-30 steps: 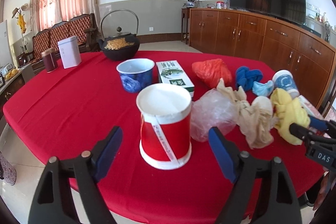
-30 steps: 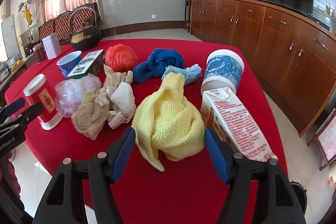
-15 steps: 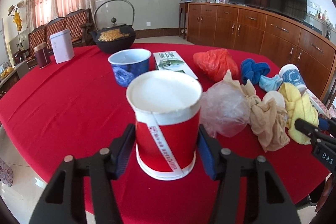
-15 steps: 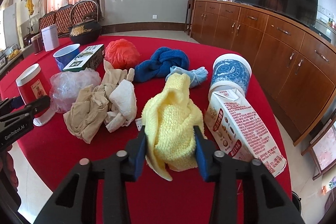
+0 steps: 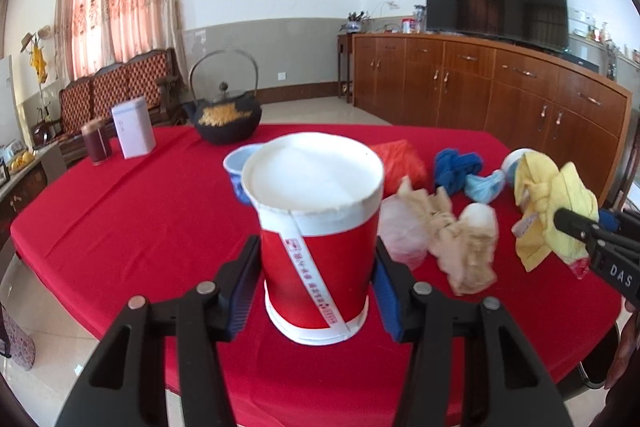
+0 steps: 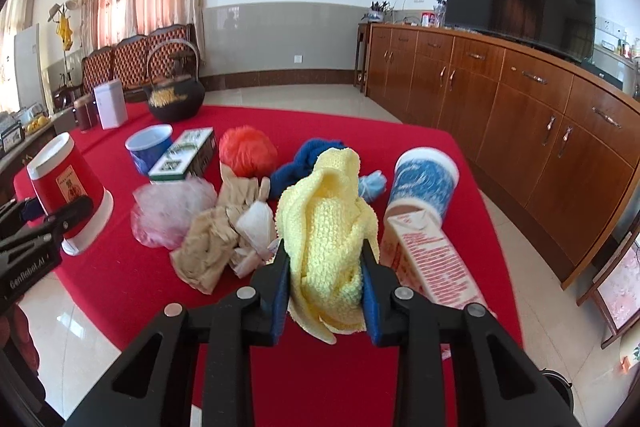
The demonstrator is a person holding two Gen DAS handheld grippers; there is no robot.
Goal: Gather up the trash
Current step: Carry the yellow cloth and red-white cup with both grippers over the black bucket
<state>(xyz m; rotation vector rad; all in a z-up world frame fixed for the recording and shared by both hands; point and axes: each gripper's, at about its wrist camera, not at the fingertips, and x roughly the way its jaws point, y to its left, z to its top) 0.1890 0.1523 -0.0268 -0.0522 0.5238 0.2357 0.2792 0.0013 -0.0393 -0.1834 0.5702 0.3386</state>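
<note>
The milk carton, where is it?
In the right wrist view the milk carton lies on its side near the right edge of the red table, against the upside-down blue cup and just right of the yellow cloth.

Behind the red paper cup point(image 5: 316, 247) held between the left gripper point(image 5: 316, 281) pads: most of the blue cup point(image 5: 236, 169), only a rim sliver showing left of it, and the green box, wholly covered there. Beyond the right pad, part of the clear plastic bag point(image 5: 400, 235) masked by the cup's side. Lower end of the yellow cloth point(image 6: 328, 239) tucked between the right gripper point(image 6: 325, 293) pads, jaws closing on it. Milk carton point(image 6: 432, 267) base cut by the right finger. Print on cup and carton too blurred to read.
</note>
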